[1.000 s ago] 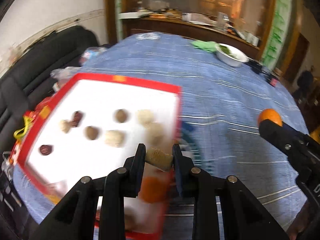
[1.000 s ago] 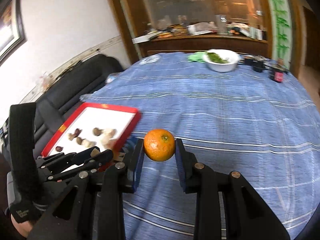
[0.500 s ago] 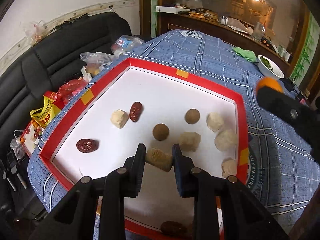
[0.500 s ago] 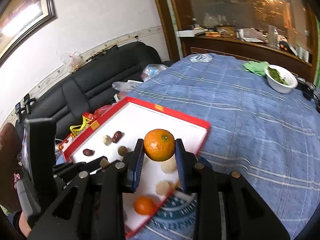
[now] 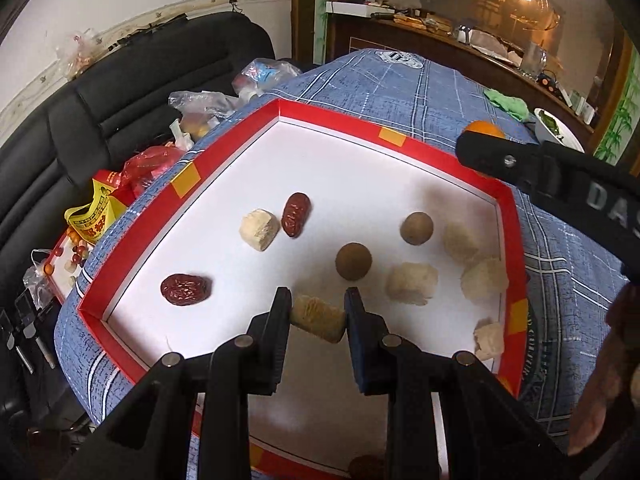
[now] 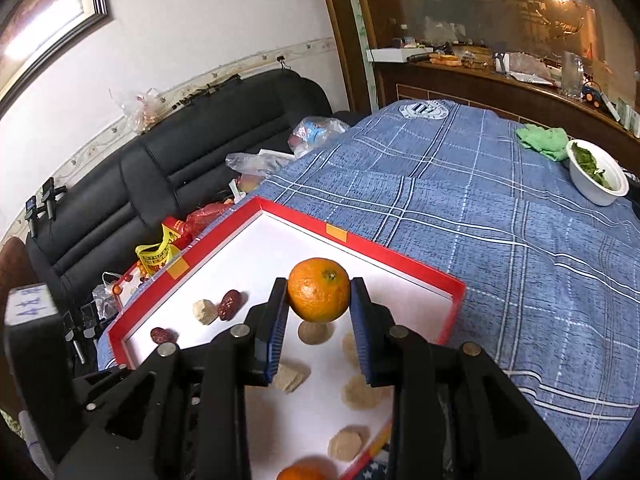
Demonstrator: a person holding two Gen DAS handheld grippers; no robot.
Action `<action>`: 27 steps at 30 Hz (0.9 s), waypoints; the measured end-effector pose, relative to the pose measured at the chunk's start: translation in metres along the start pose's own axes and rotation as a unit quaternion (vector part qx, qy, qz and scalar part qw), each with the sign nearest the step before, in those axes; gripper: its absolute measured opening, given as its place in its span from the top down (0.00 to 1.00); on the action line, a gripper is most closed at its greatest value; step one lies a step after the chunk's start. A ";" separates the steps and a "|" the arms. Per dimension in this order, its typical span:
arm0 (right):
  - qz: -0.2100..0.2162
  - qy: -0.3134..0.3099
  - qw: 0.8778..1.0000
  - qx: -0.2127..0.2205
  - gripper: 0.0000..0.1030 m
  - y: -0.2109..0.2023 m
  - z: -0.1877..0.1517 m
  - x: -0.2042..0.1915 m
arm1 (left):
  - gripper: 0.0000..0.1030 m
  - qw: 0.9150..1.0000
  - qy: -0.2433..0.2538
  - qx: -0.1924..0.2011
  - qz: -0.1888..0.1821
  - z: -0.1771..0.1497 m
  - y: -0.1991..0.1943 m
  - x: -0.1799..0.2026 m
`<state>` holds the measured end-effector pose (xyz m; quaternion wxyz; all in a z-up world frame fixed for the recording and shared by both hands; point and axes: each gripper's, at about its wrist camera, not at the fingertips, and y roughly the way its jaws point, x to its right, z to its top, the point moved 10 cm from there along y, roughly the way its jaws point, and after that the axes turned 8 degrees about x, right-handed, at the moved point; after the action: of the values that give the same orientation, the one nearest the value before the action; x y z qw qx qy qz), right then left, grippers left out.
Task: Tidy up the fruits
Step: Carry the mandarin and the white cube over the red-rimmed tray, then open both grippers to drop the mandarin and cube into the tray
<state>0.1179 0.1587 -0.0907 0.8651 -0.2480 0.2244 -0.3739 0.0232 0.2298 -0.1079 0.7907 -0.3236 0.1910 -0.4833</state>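
Fruits lay scattered in the red-rimmed tray point(image 5: 508, 216); the left gripper point(image 5: 318, 312) pinched a beige piece point(image 5: 318, 318) above it, the right gripper point(image 6: 319, 300) an orange point(image 6: 319, 294). "DAS" showed on the right gripper's arm.

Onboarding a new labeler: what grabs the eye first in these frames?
The bright orange clamped in the right gripper, over the red-rimmed white tray. Next, the pale snack block pinched in the left gripper above the same tray, with dark red dates scattered on it.
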 end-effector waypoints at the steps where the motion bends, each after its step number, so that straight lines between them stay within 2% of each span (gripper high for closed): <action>1: 0.000 -0.001 1.000 -0.002 0.68 0.004 0.000 -0.001 | 0.75 1.000 0.000 -0.001 0.001 0.000 0.000 -0.001; 13: 0.006 -0.005 0.999 -0.042 0.67 0.045 -0.011 -0.005 | 0.75 1.000 -0.001 -0.012 0.015 -0.002 0.006 -0.006; 16: 0.008 -0.006 0.999 -0.053 0.66 0.052 -0.015 -0.008 | 0.74 0.999 -0.007 -0.017 0.028 -0.004 0.008 -0.010; 17: 0.006 -0.006 0.998 -0.057 0.66 0.053 -0.016 -0.008 | 0.70 0.999 -0.006 -0.018 0.030 -0.004 0.008 -0.011; 18: 0.005 -0.006 0.998 -0.064 0.66 0.055 -0.018 -0.008 | 0.55 0.999 -0.005 -0.018 0.033 -0.004 0.007 -0.012; 19: 0.004 -0.007 0.998 -0.066 0.64 0.056 -0.018 -0.008 | 0.45 0.999 -0.006 -0.018 0.040 -0.004 0.007 -0.014; 20: 0.003 -0.009 0.998 -0.064 0.55 0.055 -0.018 -0.008 | 0.30 0.999 -0.006 -0.013 0.049 -0.003 0.005 -0.017; 21: 0.003 -0.010 0.998 -0.061 0.49 0.052 -0.017 -0.008 | 0.29 0.999 -0.006 -0.007 0.052 -0.001 0.002 -0.018; 23: 0.004 -0.010 0.998 -0.055 0.46 0.046 -0.014 -0.006 | 0.29 0.999 -0.004 -0.001 0.055 0.000 -0.003 -0.018; 27: 0.001 -0.013 0.999 -0.035 0.34 0.021 -0.006 0.000 | 0.24 0.999 -0.005 -0.003 0.047 -0.002 -0.012 -0.014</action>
<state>0.1260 0.1693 -0.1075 0.8589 -0.2830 0.2264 -0.3620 0.0082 0.2378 -0.1009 0.8126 -0.3191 0.2029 -0.4434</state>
